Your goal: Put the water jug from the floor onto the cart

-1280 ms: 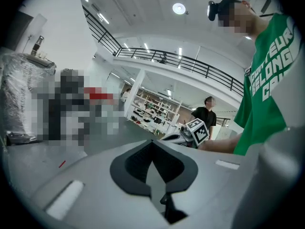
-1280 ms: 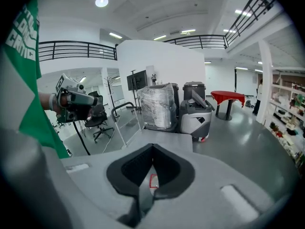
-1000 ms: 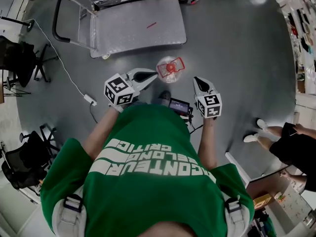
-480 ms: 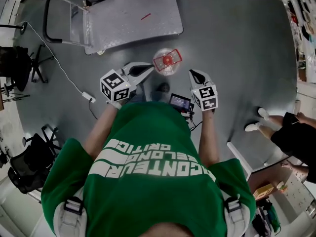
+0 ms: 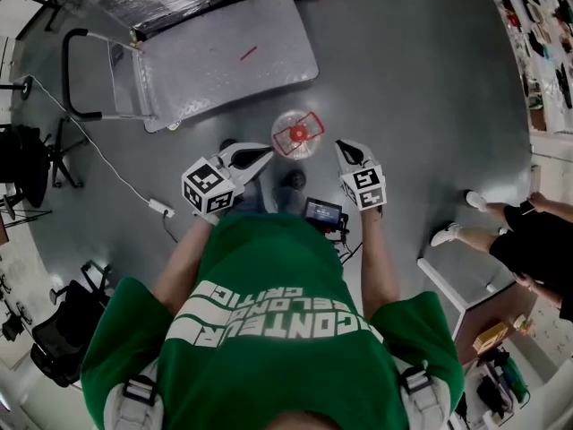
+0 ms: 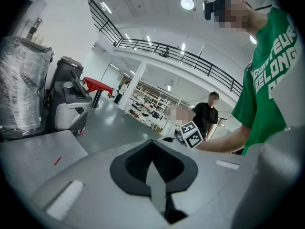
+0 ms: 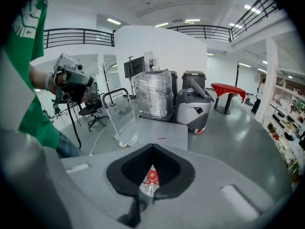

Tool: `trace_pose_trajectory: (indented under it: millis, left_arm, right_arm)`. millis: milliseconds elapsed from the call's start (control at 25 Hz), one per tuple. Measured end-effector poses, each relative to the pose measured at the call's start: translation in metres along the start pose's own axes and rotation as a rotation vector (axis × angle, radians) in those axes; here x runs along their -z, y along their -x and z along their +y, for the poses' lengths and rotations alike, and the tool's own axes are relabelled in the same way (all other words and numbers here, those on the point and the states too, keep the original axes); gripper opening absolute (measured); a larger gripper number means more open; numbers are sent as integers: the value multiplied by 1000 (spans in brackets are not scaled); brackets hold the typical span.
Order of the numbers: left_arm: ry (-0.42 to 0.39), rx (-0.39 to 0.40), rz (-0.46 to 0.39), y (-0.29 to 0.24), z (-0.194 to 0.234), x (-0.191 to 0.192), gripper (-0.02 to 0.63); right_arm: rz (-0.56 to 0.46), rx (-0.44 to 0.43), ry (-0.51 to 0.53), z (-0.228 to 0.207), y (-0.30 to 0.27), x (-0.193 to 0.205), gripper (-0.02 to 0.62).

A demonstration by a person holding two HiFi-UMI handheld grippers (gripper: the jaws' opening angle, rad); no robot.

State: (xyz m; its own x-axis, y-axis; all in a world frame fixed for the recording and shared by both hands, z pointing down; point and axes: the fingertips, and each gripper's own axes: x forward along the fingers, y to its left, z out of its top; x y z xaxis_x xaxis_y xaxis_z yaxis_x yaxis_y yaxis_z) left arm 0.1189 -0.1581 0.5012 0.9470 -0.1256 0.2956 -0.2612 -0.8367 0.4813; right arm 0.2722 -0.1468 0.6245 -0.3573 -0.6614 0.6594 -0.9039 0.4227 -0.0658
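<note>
The clear water jug with a red cap and red handle stands on the grey floor, just short of the flat platform cart. My left gripper hangs just left of the jug and a little nearer me, jaws shut and empty. My right gripper is to the jug's right, also shut on nothing. In the right gripper view the jug shows through the window under the shut jaws of the right gripper, with the cart beyond. The left gripper points across the room over the cart deck.
The cart's push handle is at its left end. A wrapped pallet and a grey machine stand behind it. A cable with a plug and office chairs lie left. A person in black stands beside a cabinet at right.
Both grippers have sunk toward the floor on either side of the jug. Their jaws stayed shut. The jug and the cart have not moved on the floor.
</note>
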Motion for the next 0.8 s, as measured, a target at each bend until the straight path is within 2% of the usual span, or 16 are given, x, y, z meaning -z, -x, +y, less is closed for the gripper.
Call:
trace_pose_trajectory:
  millis: [240,440,520,600,800]
  left_arm:
    - [9,29,31,4,23,7,9]
    - [30,52,48,4,36,20,9]
    - [34,63,58,3,42,26,9]
    - [42,78,74,3,46,35,9]
    - [50,127,102,-3,52,50,9]
  right_arm:
    - [40,24,-4,-2,-44,18,-8]
    - [88,23,-33,-2,-89,49,-6]
    - [120,16,-44,0,-109,61,49]
    - [151,12,-50,5,-127,76,51]
    - [219,11,-93,14,-167,108,109]
